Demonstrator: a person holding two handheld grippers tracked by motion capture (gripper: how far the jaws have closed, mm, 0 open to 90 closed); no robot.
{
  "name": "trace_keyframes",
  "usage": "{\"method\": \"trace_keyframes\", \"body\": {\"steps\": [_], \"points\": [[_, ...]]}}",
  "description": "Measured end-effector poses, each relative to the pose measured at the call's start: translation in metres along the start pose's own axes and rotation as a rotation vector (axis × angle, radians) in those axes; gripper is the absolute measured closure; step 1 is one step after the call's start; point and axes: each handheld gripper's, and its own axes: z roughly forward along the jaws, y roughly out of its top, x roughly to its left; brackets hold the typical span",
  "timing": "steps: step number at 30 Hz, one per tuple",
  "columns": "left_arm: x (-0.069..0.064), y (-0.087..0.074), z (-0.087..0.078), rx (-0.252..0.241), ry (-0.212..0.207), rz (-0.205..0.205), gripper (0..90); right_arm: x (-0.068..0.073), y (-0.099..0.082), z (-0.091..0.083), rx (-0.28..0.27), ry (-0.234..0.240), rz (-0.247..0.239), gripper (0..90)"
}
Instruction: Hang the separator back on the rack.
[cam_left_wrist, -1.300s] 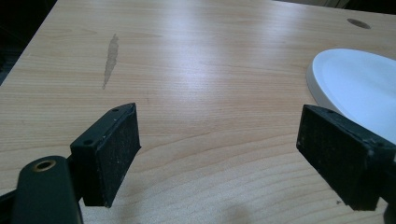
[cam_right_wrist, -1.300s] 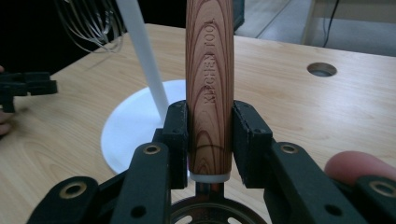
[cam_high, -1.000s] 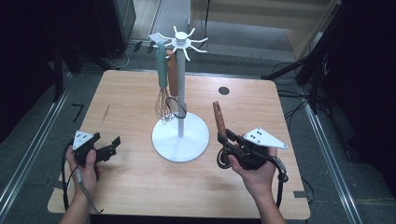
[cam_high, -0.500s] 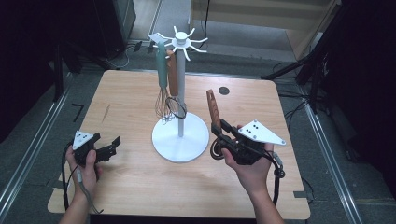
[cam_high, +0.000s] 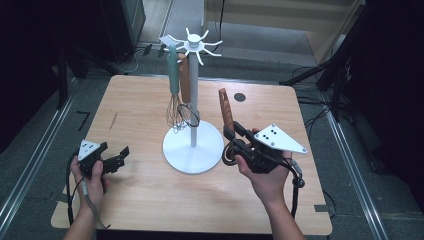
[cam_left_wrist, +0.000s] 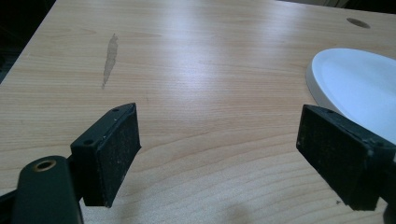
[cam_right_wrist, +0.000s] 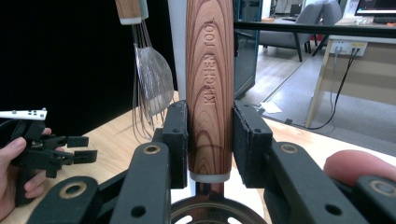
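My right gripper (cam_high: 231, 132) is shut on a wooden-handled kitchen tool (cam_high: 226, 107), held handle-up just right of the white hanging stand (cam_high: 193, 100). In the right gripper view the pads (cam_right_wrist: 180, 140) clamp the lower handle (cam_right_wrist: 209, 70), and the metal head (cam_right_wrist: 210, 215) sits below them. A teal-handled whisk (cam_high: 173, 80) and a second wooden-handled utensil (cam_high: 185, 82) hang from the stand's hooks. My left gripper (cam_high: 117, 157) rests low over the table at the left, open, with nothing between its pads (cam_left_wrist: 116, 149).
The stand's round white base (cam_high: 192, 150) sits mid-table and its edge (cam_left_wrist: 355, 88) lies just right of my left gripper. A small dark hole (cam_high: 240, 97) marks the wooden tabletop (cam_high: 140, 105). Black cables and dark equipment surround the table.
My right gripper has lifted the wooden-handled tool up and a little toward the stand. The left gripper has stayed where it was.
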Motion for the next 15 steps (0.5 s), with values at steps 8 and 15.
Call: {"method": "trace_keyframes", "body": {"steps": [8, 15], "points": [[0.000, 0.000, 0.000, 0.000, 0.000, 0.000, 13.9, 0.004, 0.007, 0.002, -0.021, 0.006, -0.005, 70.7], [0.000, 0.000, 0.000, 0.002, 0.000, 0.000, 13.9, 0.008, 0.012, 0.003, -0.042, 0.004, -0.020, 70.8]]}}
